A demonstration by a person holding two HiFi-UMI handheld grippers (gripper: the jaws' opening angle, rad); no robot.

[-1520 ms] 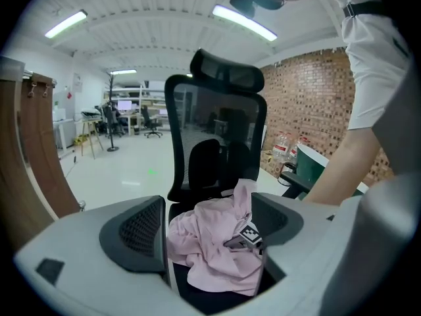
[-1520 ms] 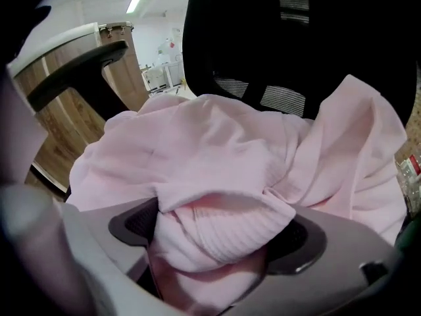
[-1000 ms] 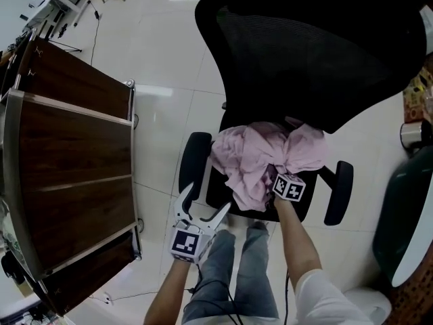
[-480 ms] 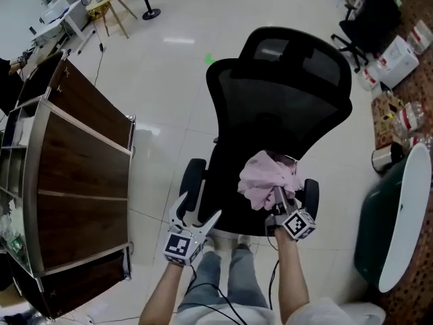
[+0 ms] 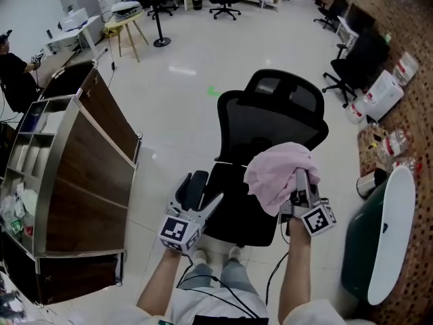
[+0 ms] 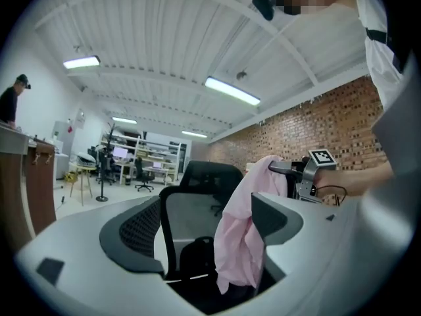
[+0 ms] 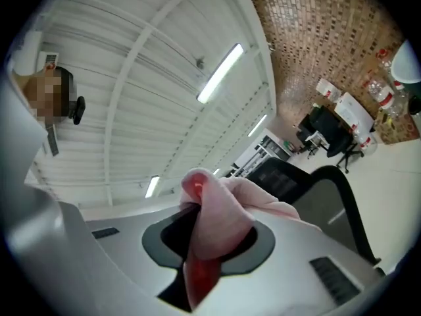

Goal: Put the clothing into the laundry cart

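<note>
1. Head view: the garment point(image 5: 274, 175) is held up over the chair point(image 5: 270, 114) by the right gripper point(image 5: 301, 181), with the left gripper point(image 5: 201, 195) beside it.
2. Left gripper view: its jaws are spread wide (nothing gripped).
3. Right gripper view: its jaws are clamped on the garment.

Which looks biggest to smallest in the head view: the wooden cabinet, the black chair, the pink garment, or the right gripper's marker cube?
1. wooden cabinet, partly cut off
2. black chair
3. pink garment, held nearer the camera, so enlarged
4. marker cube
</note>
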